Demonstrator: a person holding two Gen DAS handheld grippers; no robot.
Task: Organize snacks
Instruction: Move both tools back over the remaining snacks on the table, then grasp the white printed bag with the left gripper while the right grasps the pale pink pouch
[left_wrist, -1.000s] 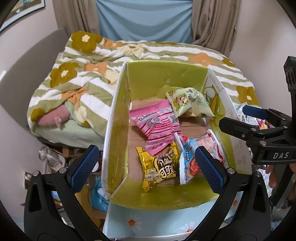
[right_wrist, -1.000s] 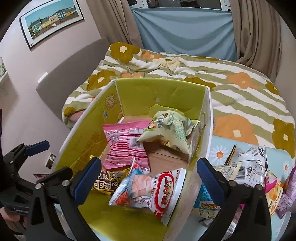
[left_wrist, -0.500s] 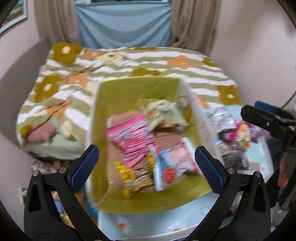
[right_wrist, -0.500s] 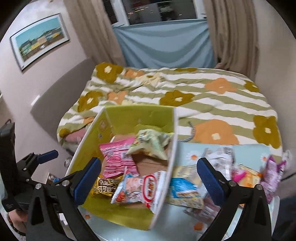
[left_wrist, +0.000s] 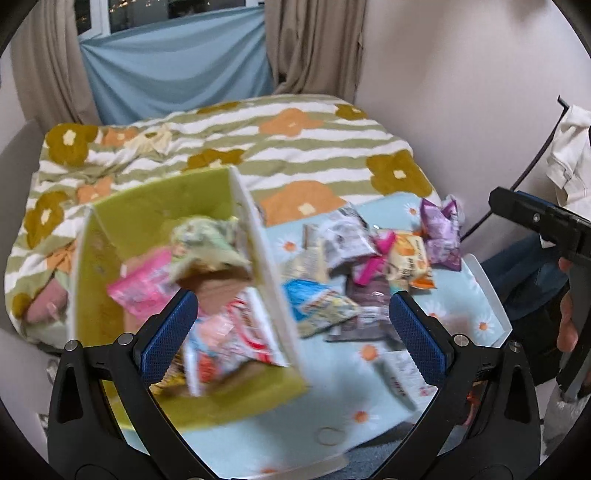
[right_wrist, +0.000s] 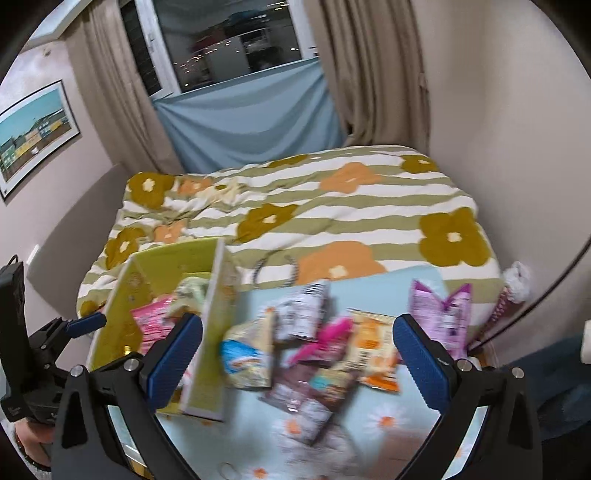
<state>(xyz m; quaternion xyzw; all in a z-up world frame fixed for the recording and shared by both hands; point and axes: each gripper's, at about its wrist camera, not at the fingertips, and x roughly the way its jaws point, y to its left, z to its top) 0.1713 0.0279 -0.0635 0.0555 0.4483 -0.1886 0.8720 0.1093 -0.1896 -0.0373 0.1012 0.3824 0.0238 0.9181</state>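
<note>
Floral striped bedspread (right_wrist: 332, 206), blue cloth (right_wrist: 251, 114), framed picture (right_wrist: 35, 127).

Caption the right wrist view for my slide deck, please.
Open right gripper hovers over loose snack packets beside the green box.

The box (left_wrist: 236, 206) looks like cardboard, matt yellow-green inside with a bare brown floor, and the snack packets (right_wrist: 321, 354) beside it are glossy crinkled plastic film. The table (left_wrist: 484, 291) wears a smooth light-blue daisy-print covering, and the bedspread (right_wrist: 332, 206) behind is soft matt cloth. Both grippers' fingers (left_wrist: 170, 328) carry blue textured pads on matt black plastic.
</note>
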